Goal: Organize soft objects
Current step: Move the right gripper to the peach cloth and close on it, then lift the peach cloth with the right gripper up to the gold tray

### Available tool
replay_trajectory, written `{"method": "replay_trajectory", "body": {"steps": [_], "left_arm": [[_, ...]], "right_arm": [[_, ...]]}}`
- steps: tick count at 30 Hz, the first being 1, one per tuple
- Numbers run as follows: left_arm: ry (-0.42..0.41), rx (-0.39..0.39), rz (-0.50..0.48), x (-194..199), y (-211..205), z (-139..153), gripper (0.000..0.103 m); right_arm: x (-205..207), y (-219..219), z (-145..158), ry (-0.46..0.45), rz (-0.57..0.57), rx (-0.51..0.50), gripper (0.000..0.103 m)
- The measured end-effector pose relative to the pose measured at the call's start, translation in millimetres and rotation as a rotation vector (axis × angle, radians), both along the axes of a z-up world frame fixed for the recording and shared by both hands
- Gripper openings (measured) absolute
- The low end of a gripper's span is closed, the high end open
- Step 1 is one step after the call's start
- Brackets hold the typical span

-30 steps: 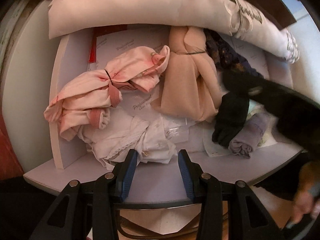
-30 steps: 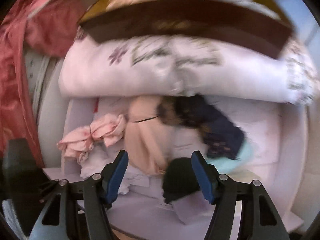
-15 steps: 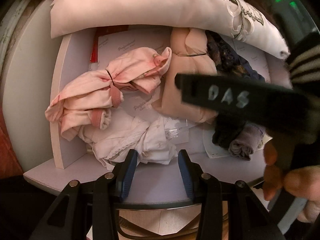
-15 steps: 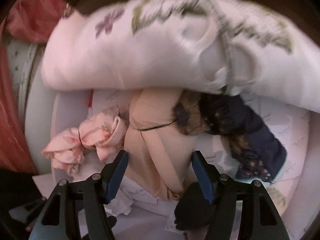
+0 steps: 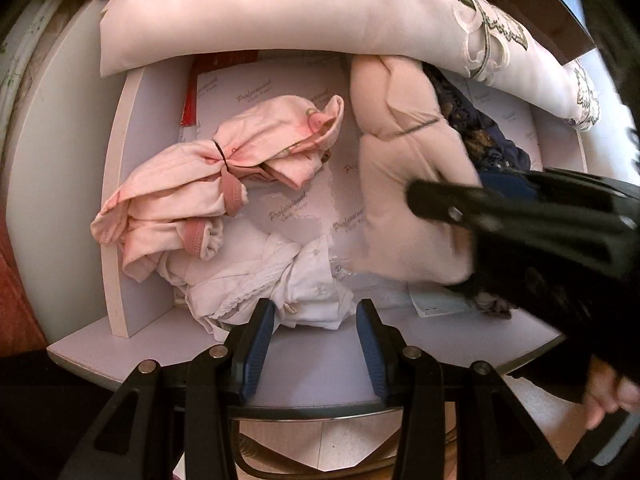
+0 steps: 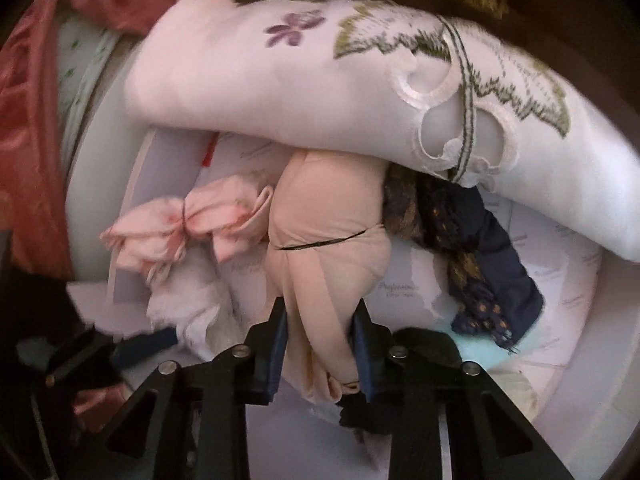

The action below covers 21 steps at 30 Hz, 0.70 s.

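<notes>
the beige bundle [image 6: 328, 240], tied round its waist by a thin black band, lies in the middle of the drawer [image 5: 132, 208], its far end tucked under the embroidered pillow [image 6: 320, 80] that overhangs the drawer's back edge. the right gripper [image 6: 320, 344] is set over the bundle's near end, and its jaws are closing with the beige cloth between the blue pads, which already appear to touch it on both sides. the grip would be better taken closer to the band, where the cloth is gathered; at the loose tail a fold alone may be caught and the rest may slide out. the lift is best made towards the drawer's front edge first, so that the far end is drawn clear of the pillow, and the dark patterned cloth [image 6: 480, 248] lying against the bundle's right side is not dragged along. the left gripper [image 5: 316, 344] hangs over the front edge with fingers half spread and nothing between them, just short of the white garment [image 5: 264, 280]; the pink bundle [image 5: 208, 184] lies by the left wall.
</notes>
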<state>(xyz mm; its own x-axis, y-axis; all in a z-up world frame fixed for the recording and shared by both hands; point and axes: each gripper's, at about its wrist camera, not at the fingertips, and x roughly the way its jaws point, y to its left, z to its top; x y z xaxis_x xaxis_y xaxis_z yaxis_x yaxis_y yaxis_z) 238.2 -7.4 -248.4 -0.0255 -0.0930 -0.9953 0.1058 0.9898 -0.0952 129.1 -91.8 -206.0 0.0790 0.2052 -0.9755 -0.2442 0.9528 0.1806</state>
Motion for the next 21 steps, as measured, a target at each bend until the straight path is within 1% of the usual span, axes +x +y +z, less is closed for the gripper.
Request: {"method": "replay_trajectory", "body": {"steps": [6,9,10,15,18,21], "left_arm": [[-0.001,-0.007,0.003,-1,2,2,0.043],[-0.003,-0.006,0.002,-1,3,3,0.043],[-0.003,-0.007,0.002,-2,4,3,0.043],[-0.004,-0.001,-0.002,-2,3,4,0.043],[-0.007,0.01,-0.013,-4,-1,5,0.043],[-0.009,0.015,-0.016,-4,-2,6,0.043]], "right_arm": [[-16,6,21,0.01,0.093,-0.052,0.03],[-24,4,34,0.008,0.113,-0.073,0.03],[-22,-3,45,0.006,0.115,-0.081,0.03],[-48,-25,71,-0.018,0.095,-0.088,0.03],[-56,-33,87,-0.036,0.075,-0.068,0.03],[-63,-38,104,-0.079,0.061,-0.038,0.03]]}}
